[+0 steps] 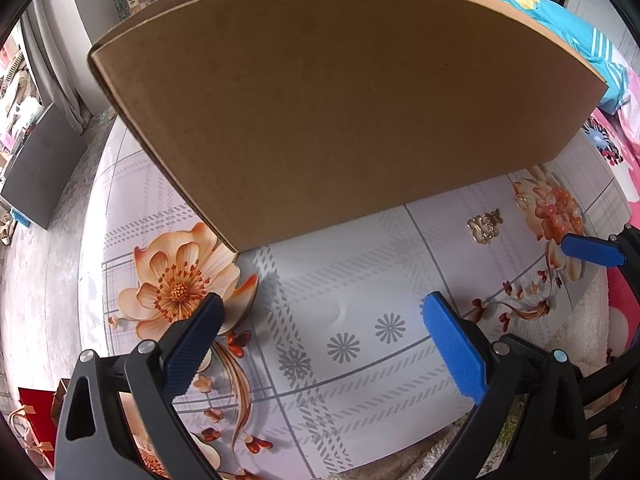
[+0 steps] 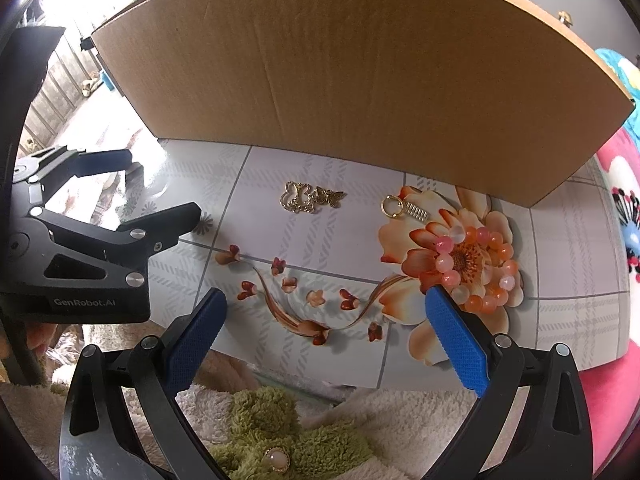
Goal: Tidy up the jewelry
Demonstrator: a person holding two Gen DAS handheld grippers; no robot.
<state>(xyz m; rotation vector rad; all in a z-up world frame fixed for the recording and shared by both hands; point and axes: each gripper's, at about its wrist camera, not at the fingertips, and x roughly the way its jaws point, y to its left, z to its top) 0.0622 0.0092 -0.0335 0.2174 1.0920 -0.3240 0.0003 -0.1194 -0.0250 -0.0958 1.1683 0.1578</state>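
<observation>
A tall cardboard box [image 1: 320,92] [image 2: 360,80] stands at the back of the floral table. In front of it lie gold butterfly charms [image 2: 308,197] [image 1: 485,226], a gold ring with a small metal piece [image 2: 404,208], and a pink-orange bead bracelet [image 2: 476,268] on a printed flower. My right gripper [image 2: 326,302] is open, near the table's front edge, its right pad beside the bracelet. My left gripper [image 1: 320,308] is open above bare tabletop, left of the jewelry; it shows in the right wrist view [image 2: 160,184]. The box interior is hidden.
A fluffy cream and green fabric [image 2: 280,432] with a pearl-like brooch [image 2: 277,460] lies below the table's front edge. Pink and blue bedding [image 1: 592,40] lies to the right. A dark panel [image 1: 36,164] and a red bag [image 1: 36,412] sit on the floor left.
</observation>
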